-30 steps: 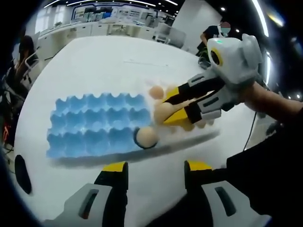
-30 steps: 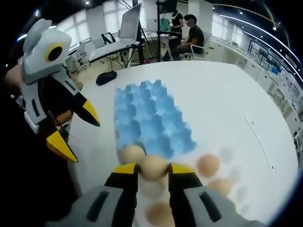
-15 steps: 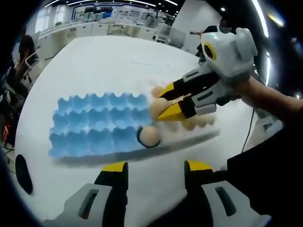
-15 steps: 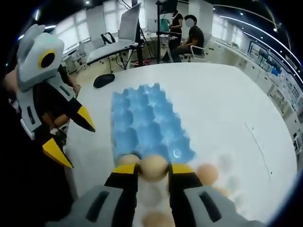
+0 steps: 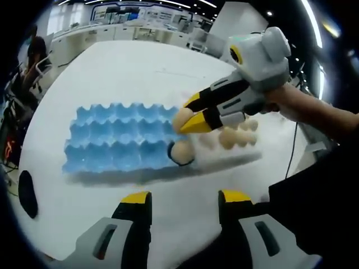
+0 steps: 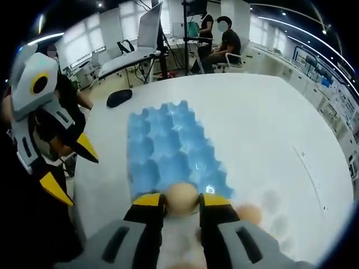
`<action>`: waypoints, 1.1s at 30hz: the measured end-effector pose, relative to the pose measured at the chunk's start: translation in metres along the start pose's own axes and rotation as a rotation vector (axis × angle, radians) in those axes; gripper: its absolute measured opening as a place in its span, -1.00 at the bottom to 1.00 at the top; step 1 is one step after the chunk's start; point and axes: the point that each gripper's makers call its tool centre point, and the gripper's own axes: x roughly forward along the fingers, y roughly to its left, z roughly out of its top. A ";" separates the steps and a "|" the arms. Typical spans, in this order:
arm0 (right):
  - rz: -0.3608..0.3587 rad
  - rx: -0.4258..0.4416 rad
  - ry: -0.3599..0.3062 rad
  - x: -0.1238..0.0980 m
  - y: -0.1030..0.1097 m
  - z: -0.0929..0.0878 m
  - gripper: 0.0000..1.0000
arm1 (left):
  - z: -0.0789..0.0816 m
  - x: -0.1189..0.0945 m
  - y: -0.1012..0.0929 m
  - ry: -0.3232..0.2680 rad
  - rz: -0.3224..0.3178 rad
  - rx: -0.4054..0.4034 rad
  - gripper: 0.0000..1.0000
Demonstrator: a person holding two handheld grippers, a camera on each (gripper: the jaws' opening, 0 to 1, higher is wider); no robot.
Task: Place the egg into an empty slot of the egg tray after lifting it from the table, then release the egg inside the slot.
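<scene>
A blue egg tray (image 5: 120, 140) lies on the white table; one egg (image 5: 181, 152) sits in its near right corner slot. My right gripper (image 5: 190, 115) hovers over the tray's right end, shut on another egg (image 5: 180, 119). In the right gripper view that held egg (image 6: 182, 197) sits between the yellow-tipped jaws, just at the near edge of the tray (image 6: 168, 148). My left gripper (image 5: 184, 203) stands open above the bare table in front of the tray, and appears at the left as the left gripper (image 6: 64, 165).
Several loose eggs (image 5: 235, 134) lie on a clear sheet right of the tray. A black mouse (image 6: 119, 97) rests at the table's far edge. People sit at desks behind. A dark oval object (image 5: 26, 193) lies at the table's left.
My right gripper has carried the egg from the loose eggs toward the tray, now over its right end. The left gripper stays open and in place.
</scene>
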 end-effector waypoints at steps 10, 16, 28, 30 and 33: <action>-0.004 -0.029 0.032 0.010 -0.003 -0.005 -0.49 | -0.004 -0.004 0.004 -0.005 0.014 -0.017 -0.04; 0.002 -0.026 0.043 0.013 -0.002 -0.006 -0.49 | -0.004 -0.003 0.004 -0.008 0.013 -0.018 -0.04; 0.000 -0.026 0.059 0.017 -0.005 -0.012 -0.49 | -0.004 0.001 -0.006 -0.002 -0.002 -0.003 -0.04; 0.001 -0.022 0.059 0.017 -0.004 -0.013 -0.49 | -0.004 0.000 -0.006 -0.003 0.000 -0.002 -0.04; 0.001 -0.030 0.062 0.019 -0.004 -0.013 -0.49 | -0.005 -0.003 -0.003 -0.008 0.010 -0.010 -0.04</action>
